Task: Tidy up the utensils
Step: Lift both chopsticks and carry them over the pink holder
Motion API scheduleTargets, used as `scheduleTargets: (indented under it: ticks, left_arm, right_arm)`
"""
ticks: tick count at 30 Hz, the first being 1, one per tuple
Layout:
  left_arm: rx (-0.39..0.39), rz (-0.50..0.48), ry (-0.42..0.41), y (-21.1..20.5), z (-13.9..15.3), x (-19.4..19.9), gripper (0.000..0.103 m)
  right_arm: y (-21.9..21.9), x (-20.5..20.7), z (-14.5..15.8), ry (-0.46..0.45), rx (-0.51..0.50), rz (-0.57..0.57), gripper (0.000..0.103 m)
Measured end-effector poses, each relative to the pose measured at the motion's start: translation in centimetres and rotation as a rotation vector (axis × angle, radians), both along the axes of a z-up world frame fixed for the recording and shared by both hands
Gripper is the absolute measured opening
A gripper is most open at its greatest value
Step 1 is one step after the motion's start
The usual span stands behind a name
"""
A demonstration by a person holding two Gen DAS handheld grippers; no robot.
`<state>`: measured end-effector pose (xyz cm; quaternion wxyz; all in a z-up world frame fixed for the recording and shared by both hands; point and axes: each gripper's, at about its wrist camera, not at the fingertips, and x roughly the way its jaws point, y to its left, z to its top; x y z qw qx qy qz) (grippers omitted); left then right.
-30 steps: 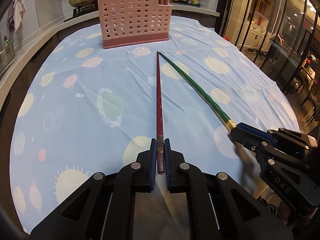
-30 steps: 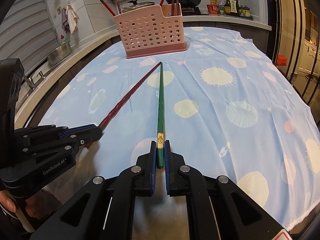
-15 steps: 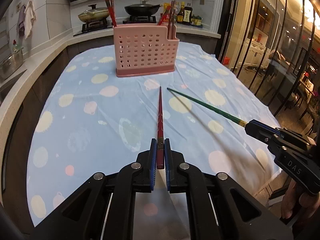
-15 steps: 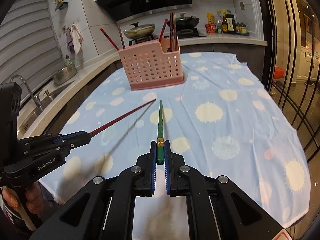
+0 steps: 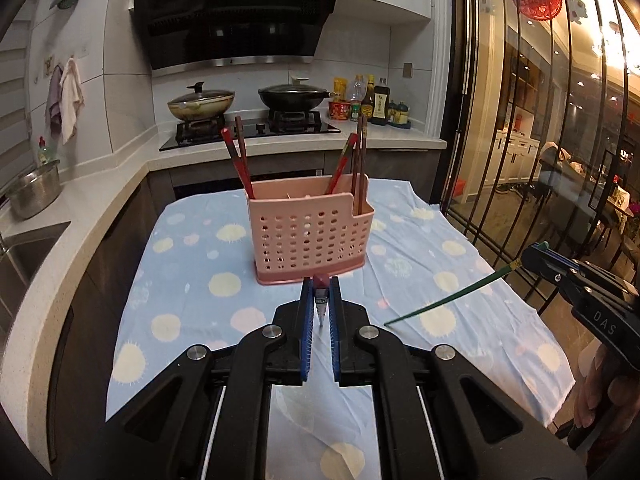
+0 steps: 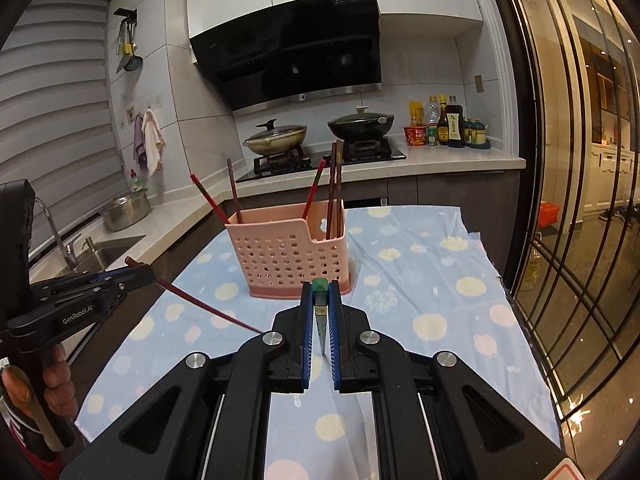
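on the far left of the kitchen a steel pot [image 5: 34, 193] sits on the white counter beside the sink [image 6: 100, 254], and cloths [image 6: 149, 144] hang on the tiled wall above it. the left gripper [image 5: 320, 300] is held up over the near part of the table, its jaws clamped on the thick end of the red chopstick [image 5: 321, 304], which hangs tip-down between the blue pads. from the right wrist view the same red chopstick slants down and to the right, clear of the spotted blue tablecloth [image 5: 192, 280].

in the middle, toward the far end of the table, stands the pink perforated utensil holder [image 5: 308, 236]. it already holds several chopsticks: two red-brown ones [image 5: 239, 160] leaning at its left end, one red one and a pair of dark ones [image 5: 360, 164] upright in the narrow compartment at its right end. behind it, on the stove, are a lidded pan [image 5: 200, 102] and a black wok [image 5: 296, 94], with sauce bottles [image 5: 372, 100] to their right.

further right, the right gripper [image 6: 321, 300] is also raised above the cloth, jaws closed tight on the thick end of the green chopstick [image 6: 321, 312], its tip pointing down. in the left wrist view that green chopstick angles down and leftward above the table's right edge. glass doors with dark bars [image 5: 520, 160] fill the right side.
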<state>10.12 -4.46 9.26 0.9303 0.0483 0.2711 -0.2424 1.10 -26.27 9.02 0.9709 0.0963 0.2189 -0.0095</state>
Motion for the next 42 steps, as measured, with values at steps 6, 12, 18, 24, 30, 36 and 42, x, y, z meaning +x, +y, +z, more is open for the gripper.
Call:
scheduleTargets:
  ticks: [6,12,18,24,30,36,42]
  left_arm:
    - [-0.018,0.002,-0.045,-0.3,2.6,2.2,0.007]
    - [-0.021,0.015,-0.113,-0.7,5.9,4.2,0.007]
    - [-0.027,0.036,-0.179,-1.4,9.2,6.6,0.007]
    - [-0.029,0.055,-0.232,-2.2,12.2,9.7,0.007]
    - [-0.027,0.074,-0.248,-3.0,14.3,13.3,0.007]
    - [-0.019,0.08,-0.225,-3.7,14.1,16.4,0.007]
    - [-0.014,0.074,-0.184,-4.1,12.3,18.1,0.007]
  right_arm:
    - [-0.7,2.5,2.3,-0.039,0.0,0.007,0.007]
    - [-1.5,5.3,5.1,-0.086,-0.005,0.014,0.007]
    - [-2.0,8.8,7.8,-0.13,-0.011,0.014,0.007]
    - [-2.8,13.1,10.7,-0.163,-0.001,0.005,0.007]
    - [-3.1,17.5,12.7,-0.177,-0.008,-0.009,0.007]
    - [-3.2,20.7,12.9,-0.177,-0.004,-0.021,0.007]
    - [-3.0,23.2,11.1,-0.132,0.009,-0.008,0.007]
